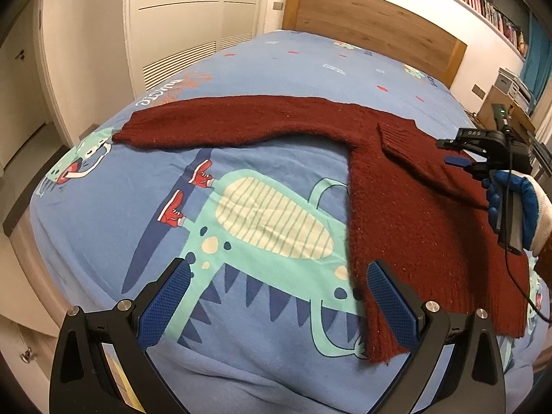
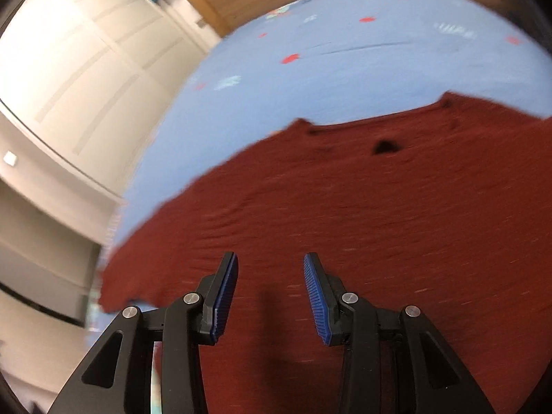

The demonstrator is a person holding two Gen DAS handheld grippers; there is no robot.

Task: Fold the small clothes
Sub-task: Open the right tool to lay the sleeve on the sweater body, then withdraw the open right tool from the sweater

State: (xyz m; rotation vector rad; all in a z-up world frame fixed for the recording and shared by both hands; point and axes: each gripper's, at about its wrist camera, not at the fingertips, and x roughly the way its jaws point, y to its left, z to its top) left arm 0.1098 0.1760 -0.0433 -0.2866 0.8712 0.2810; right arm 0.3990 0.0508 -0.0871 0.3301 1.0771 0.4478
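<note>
Left gripper point(image 1: 277, 302): released, jaws spread wide with nothing between them, poised low over the bed beside the sweater's near hem corner.
Right gripper point(image 2: 270, 289): released too, jaws parted and bare, hanging just above the sweater's body; a gloved hand point(image 1: 517, 207) carries it on the far right of the left wrist view.
Sweater point(image 1: 414, 214): dark red knit, lying flat on the bed, body on the right, one sleeve already laid across the chest.
Long sleeve point(image 1: 220, 124): stretched straight out to the left, well apart from both grippers, cuff at the far end.
Handling: looks soft, limp and fairly thick; probably light, sagging and stretching wherever it is lifted, but fuzzy enough not to slip from ribbed pads.
Where to hold: likely the ribbed cuff of the long sleeve, or the hem corner nearest the left gripper; pinch the knit only, so the sheet stays down.
Bed point(image 1: 276, 76): blue cartoon-print sheet, wooden headboard behind.
</note>
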